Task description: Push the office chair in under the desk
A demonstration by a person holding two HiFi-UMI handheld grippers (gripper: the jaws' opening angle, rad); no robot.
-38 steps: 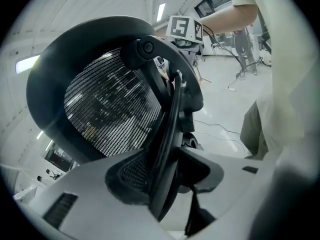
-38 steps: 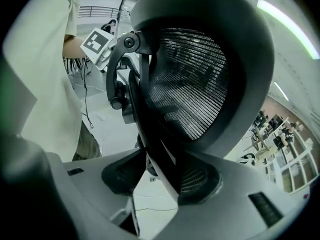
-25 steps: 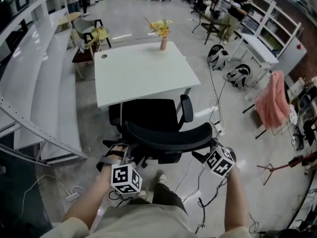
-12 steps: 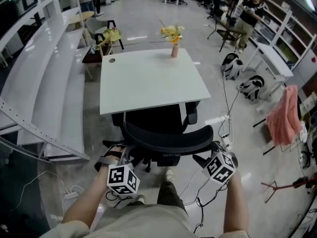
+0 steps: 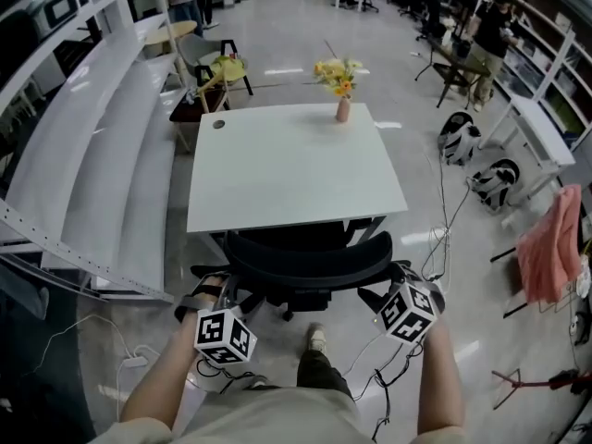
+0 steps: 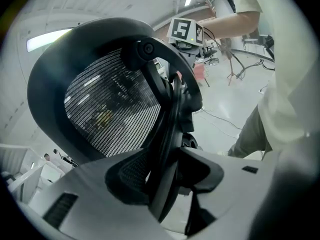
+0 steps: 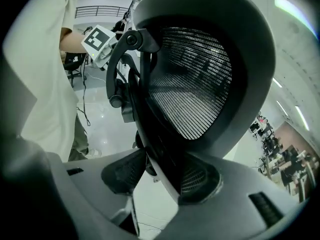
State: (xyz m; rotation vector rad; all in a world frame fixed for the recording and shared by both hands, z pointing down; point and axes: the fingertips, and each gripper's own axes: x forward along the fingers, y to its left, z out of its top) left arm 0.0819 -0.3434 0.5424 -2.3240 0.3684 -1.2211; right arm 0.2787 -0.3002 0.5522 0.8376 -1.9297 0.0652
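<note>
Office chair [image 5: 305, 265]: seat tucked partly under desk [image 5: 287, 169], back outside | left gripper [image 6: 167, 184], right gripper [image 7: 160, 181]: jaws wide, each clamped on backrest rim [image 7: 252, 59] | handling (judged): heavy but rolls on castors; mesh yields, so the stiff rim is to be held.

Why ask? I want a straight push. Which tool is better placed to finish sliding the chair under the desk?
Neither clearly: left tool and right tool each clamp opposite ends of the chair backrest, which sits square to the desk. Probably push with both.
</note>
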